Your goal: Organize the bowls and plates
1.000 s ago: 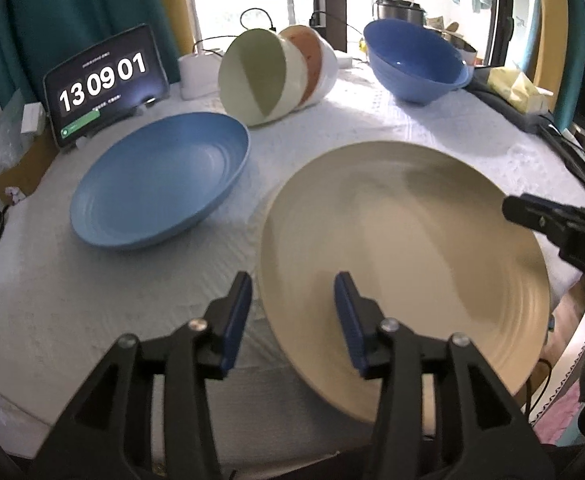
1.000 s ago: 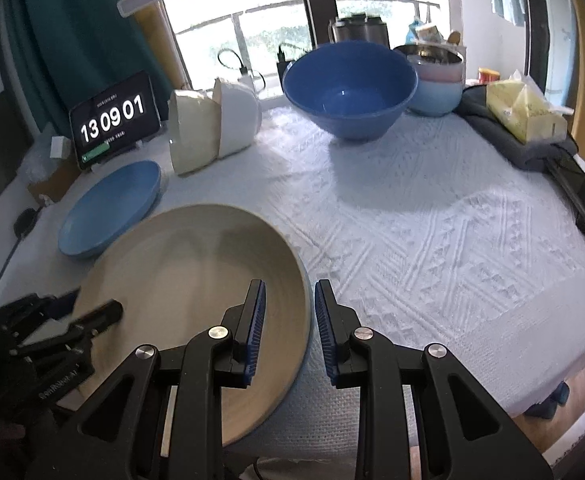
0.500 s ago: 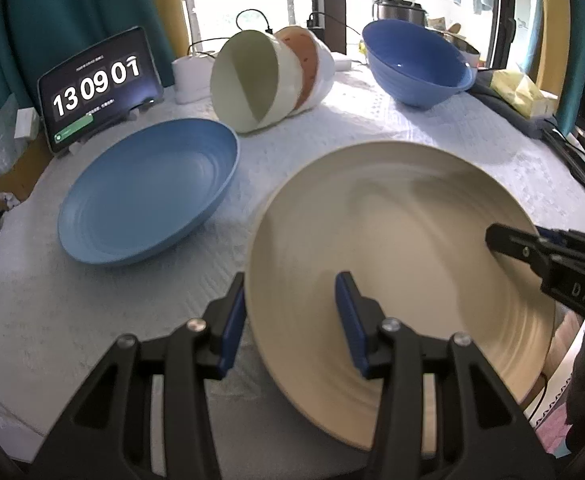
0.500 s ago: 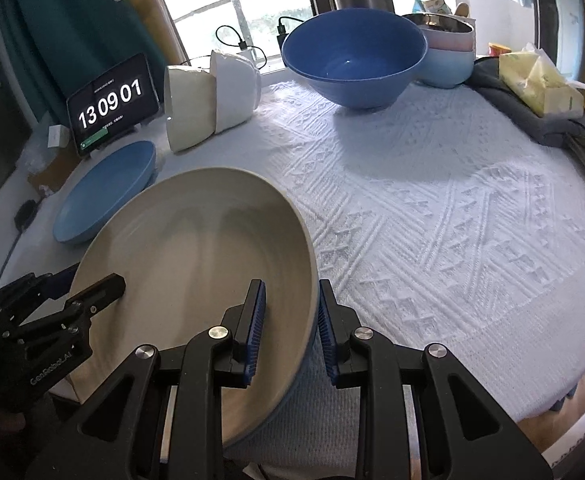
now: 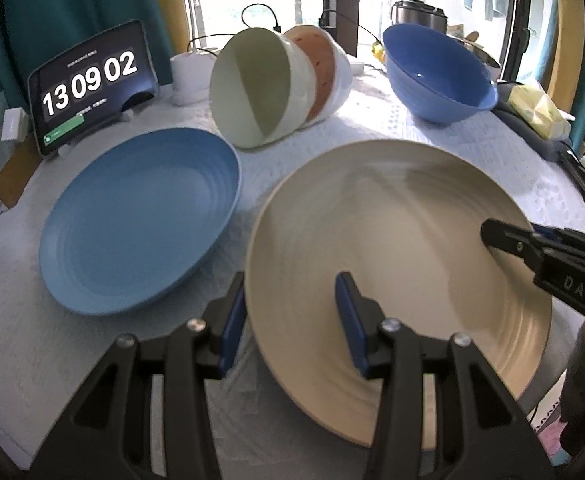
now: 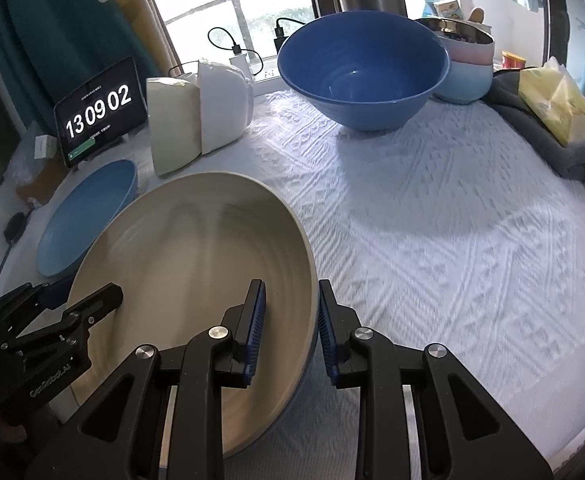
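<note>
Left wrist view: the large round beige plate (image 5: 404, 240), straddled at opposite rims by spread left tongs (image 5: 290, 320) and spread right tongs (image 6: 290, 322), has tilted up off the counter's (image 6: 452, 240) near edge, apparently bound for the blue plate (image 5: 140, 216).

Right wrist view. The right gripper (image 6: 290, 316) straddles the near-right rim of a large beige plate (image 6: 180, 264); its blue-padded fingers (image 6: 254, 320) stand one inside and one outside the rim, with a visible gap on each side. The left gripper (image 6: 88, 312) reaches over the opposite, left edge of the same plate. Beyond it lies a blue plate (image 6: 88, 216) on the white patterned tablecloth (image 6: 452, 240). Behind stand two nested pale bowls on their sides (image 6: 196, 120), a tablet (image 6: 98, 110) reading 13 09 02, a large blue bowl (image 6: 362, 76), stacked pastel bowls (image 6: 470, 68), and a yellow packet (image 6: 560, 108).
</note>
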### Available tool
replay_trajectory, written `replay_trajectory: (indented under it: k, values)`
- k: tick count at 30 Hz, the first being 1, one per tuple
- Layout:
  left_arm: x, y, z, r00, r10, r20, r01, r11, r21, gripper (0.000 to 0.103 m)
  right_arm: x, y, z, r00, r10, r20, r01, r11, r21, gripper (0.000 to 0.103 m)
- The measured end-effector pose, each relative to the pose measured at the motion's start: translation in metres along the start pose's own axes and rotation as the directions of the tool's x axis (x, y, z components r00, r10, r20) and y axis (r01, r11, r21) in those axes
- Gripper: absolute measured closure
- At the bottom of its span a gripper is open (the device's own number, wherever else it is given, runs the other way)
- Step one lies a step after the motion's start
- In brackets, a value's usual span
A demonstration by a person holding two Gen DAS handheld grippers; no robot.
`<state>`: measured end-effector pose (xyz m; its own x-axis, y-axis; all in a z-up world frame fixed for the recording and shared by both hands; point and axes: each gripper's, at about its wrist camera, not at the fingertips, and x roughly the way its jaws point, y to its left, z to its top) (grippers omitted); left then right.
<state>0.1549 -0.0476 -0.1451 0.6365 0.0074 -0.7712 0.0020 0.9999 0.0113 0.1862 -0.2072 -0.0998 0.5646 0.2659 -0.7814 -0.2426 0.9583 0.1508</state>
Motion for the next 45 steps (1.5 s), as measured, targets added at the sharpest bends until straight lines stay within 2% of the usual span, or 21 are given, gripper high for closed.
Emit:
replay_trajectory:
  k: [17, 27, 36, 45]
  values:
    - [-0.016, 0.026, -0.017, 0.996, -0.092, 0.010, 0.092, 0.995, -0.027, 0.057, 0.002, 0.023, -0.004, 0.999, -0.048, -0.025, 0.047, 0.998, -0.035, 0.074]
    - [-0.037, 0.061, -0.018, 0.994, -0.063, 0.090, 0.072, 0.992, -0.103, 0.057, -0.016, 0.033, 0.010, 0.994, -0.092, 0.050, 0.095, 0.994, -0.051, 0.074]
    - [-0.047, 0.098, -0.014, 0.988, -0.028, 0.151, 0.056, 0.982, -0.180, 0.057, -0.010, 0.064, 0.026, 0.996, -0.065, 0.058, 0.071, 0.992, -0.106, 0.074]
    - [-0.047, 0.133, -0.009, 0.984, 0.027, 0.177, 0.018, 0.968, -0.251, 0.053, -0.001, 0.096, 0.043, 0.998, -0.029, 0.063, 0.039, 0.987, -0.159, 0.072]
